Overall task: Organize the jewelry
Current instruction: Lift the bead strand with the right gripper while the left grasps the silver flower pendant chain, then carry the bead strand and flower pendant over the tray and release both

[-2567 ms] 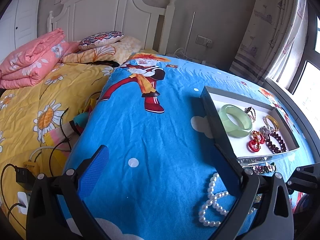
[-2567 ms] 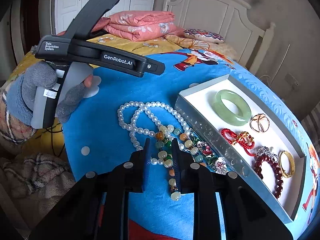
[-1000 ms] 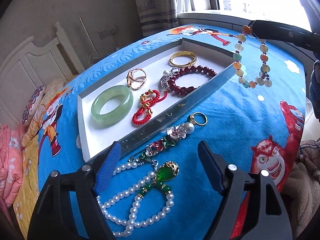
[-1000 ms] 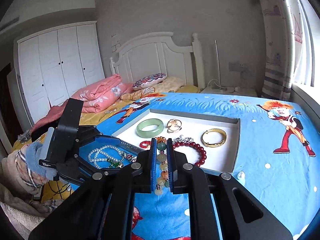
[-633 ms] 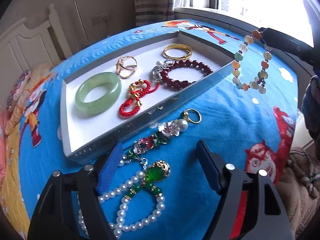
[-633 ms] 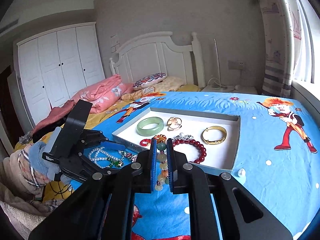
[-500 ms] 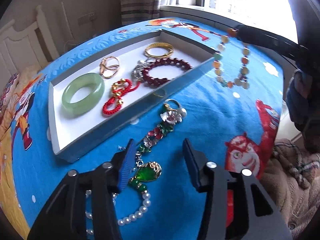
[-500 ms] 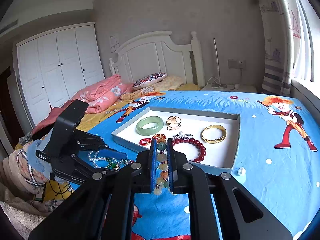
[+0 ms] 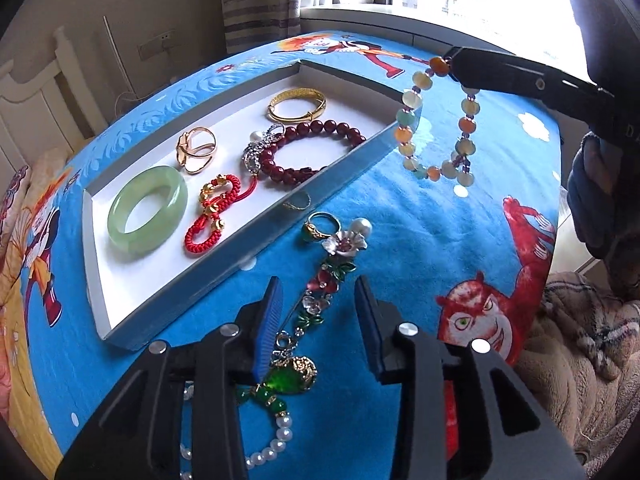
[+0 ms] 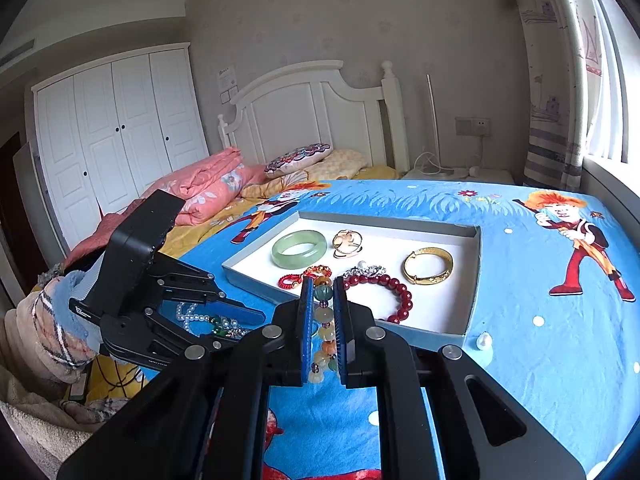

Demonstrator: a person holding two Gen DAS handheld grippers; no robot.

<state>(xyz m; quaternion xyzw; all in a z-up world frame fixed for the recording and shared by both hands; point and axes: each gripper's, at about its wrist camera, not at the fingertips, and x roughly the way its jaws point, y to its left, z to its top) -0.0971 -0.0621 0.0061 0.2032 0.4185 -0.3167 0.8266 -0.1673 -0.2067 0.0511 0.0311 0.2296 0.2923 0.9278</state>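
right gripper (image 10: 321,312) is clenched on bead bracelet (image 9: 438,120), hanging beside tray (image 9: 96,216); left gripper (image 9: 318,320) is half spread over flower brooch (image 9: 332,268).

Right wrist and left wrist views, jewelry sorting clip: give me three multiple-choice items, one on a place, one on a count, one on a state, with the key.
1. Where is the multicoloured stone bead bracelet?
A. Flat in the tray
B. Hanging from the right gripper
C. On the pillow

2. How many pieces lie inside the white shallow tray?
A. Three
B. Six
C. Nine

3. How is the left gripper?
A. Open over the floral enamel brooch chain
B. Shut on the pearl necklace
C. Shut on the green jade bangle

Key: B, the multicoloured stone bead bracelet dangles from the shut right gripper. B, the white shallow tray holds the green jade bangle, red cord bracelet, gold ring, silver brooch, dark red bead bracelet and gold bangle. A, the left gripper has its fingers apart around the floral enamel brooch chain.
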